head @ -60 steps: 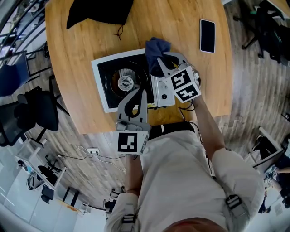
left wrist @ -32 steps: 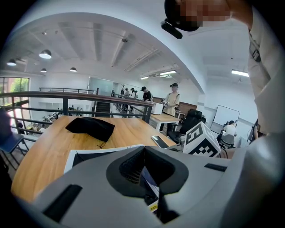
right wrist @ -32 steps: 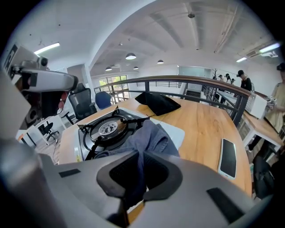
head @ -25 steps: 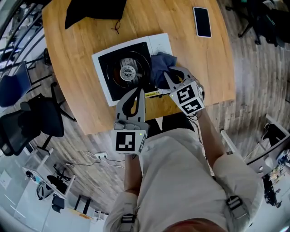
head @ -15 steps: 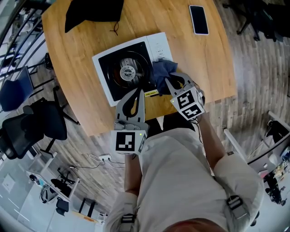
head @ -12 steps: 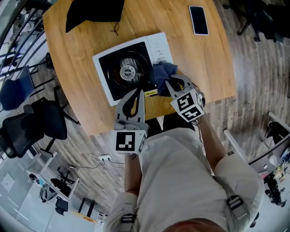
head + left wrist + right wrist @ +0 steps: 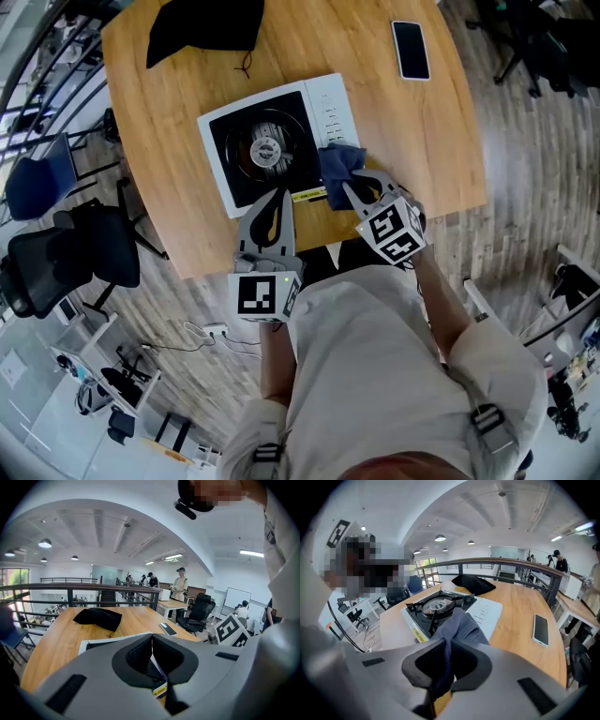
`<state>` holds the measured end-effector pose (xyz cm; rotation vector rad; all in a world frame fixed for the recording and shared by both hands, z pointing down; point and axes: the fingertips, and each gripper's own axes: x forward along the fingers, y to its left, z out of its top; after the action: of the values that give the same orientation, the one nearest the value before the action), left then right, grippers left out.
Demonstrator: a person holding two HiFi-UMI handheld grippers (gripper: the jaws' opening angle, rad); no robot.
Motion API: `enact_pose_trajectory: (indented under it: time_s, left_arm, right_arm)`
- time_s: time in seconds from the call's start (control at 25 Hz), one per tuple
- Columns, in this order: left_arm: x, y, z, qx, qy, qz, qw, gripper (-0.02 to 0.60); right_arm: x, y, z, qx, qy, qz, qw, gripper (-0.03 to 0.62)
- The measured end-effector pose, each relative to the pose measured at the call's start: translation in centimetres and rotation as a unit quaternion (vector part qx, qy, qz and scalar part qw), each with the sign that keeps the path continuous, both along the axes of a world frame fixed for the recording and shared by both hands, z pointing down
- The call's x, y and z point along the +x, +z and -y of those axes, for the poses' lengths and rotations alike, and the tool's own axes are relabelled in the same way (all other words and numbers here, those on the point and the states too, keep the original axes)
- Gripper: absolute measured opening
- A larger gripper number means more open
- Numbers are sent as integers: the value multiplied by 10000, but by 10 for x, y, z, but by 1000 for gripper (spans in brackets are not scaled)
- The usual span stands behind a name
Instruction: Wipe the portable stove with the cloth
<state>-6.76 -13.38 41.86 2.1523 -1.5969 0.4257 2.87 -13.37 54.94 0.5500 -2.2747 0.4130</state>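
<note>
The portable stove is a white case with a black top and a round burner, set on the wooden table. A dark blue cloth lies bunched on the stove's near right corner, beside the control panel. My right gripper is shut on the cloth, which hangs between its jaws. My left gripper is shut with nothing in it, its tips at the stove's near edge. The left gripper view has the jaws meeting in front of the stove.
A black phone lies at the table's far right. A black bag sits behind the stove. Black office chairs stand off the table's left side. The table's near edge runs just under both grippers.
My right gripper has dragged the cloth from the far end of the stove's control panel back to its near right corner. The left gripper has stayed put.
</note>
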Motion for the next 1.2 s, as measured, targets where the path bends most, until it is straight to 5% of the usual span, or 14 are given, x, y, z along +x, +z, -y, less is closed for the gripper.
enact_pose_trajectory:
  time_s: [0.48, 1.2]
  left_arm:
    - [-56, -4, -10, 135, 95, 79, 9998, 20]
    - [-198, 7, -13, 90, 342, -309, 9989, 20]
  right_arm:
    - [-64, -70, -3, 314, 147, 726, 9968, 43]
    - [-239, -85, 29, 697, 558, 514, 9947, 43]
